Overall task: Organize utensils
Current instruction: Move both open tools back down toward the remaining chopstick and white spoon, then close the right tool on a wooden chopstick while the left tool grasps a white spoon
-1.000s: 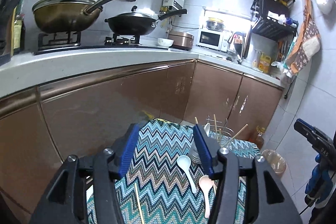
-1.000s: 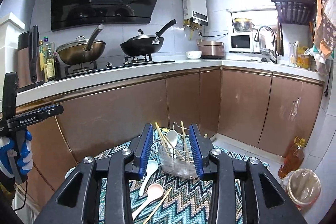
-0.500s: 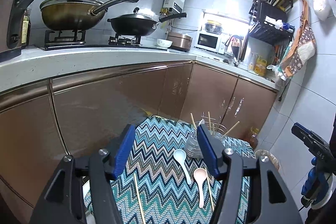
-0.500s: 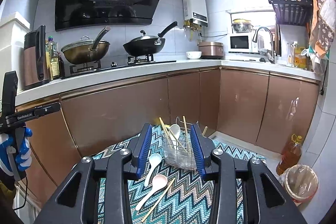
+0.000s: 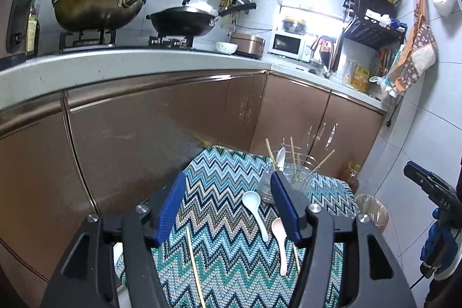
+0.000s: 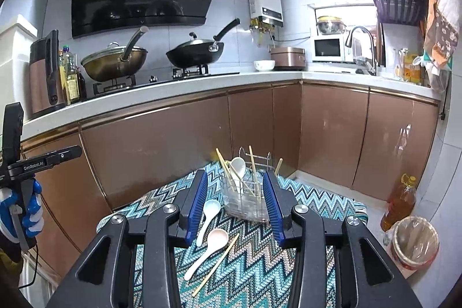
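Note:
A clear utensil holder with a wire frame stands at the far side of the zigzag cloth; it holds several chopsticks and a white spoon. On the cloth in front of it lie a white spoon, a pale pink spoon and a loose chopstick. My right gripper hovers over them, open and empty, pointing at the holder. In the left wrist view the white spoon, pink spoon and a second chopstick lie below my left gripper, which is open and empty. The holder stands just beyond its right finger.
Brown cabinet doors close in right behind the table. An oil bottle and a lined bin stand on the floor to the right. Two woks sit on the stove on the counter above. A blue-gloved hand holds the left gripper.
The left gripper has come forward and down a little, so more of the cloth and the spoons shows, and its jaws stand slightly wider. The right gripper has barely moved.

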Available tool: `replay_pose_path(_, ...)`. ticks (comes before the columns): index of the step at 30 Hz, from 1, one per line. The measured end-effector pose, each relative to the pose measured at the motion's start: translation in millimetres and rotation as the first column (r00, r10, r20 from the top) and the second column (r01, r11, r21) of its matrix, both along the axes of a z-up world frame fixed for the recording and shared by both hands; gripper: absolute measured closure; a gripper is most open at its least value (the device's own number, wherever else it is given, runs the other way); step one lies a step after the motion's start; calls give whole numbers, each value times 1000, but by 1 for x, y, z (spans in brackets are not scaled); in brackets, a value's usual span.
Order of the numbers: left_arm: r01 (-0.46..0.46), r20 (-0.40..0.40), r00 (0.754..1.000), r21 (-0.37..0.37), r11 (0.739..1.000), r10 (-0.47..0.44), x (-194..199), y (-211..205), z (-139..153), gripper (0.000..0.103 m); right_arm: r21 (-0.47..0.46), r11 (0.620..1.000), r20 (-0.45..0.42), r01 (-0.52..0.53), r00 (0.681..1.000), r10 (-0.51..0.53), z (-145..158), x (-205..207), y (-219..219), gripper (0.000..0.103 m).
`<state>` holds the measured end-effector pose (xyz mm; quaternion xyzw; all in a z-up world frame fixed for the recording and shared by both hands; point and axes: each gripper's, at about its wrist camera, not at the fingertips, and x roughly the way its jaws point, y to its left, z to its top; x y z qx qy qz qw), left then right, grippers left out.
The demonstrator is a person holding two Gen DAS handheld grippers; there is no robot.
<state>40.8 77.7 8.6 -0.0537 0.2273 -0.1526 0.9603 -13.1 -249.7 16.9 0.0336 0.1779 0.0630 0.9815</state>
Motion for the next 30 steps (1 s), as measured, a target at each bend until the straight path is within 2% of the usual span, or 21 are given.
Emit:
replay_pose_path(11, 5, -112, 994, -2, 1000, -5, 30, -3, -42, 44, 12, 1000, -89, -7, 996, 8, -33, 27, -4, 63)
replay_pose_path(19, 28, -202, 979, 6, 1000, -26, 56, -11, -77, 44, 25, 999, -166, -21, 986, 25, -62, 55, -2, 63)
replay_pose_path(24, 71, -277, 959, 3, 997, -67, 74, -27, -104, 44, 54, 998, -244, -34, 969, 46, -87, 79, -3, 63)
replay_pose_path(30, 144, -380, 914, -13, 989, -138, 98, -58, -140, 44, 93, 994, -361, -50, 929, 81, -127, 107, -4, 63)
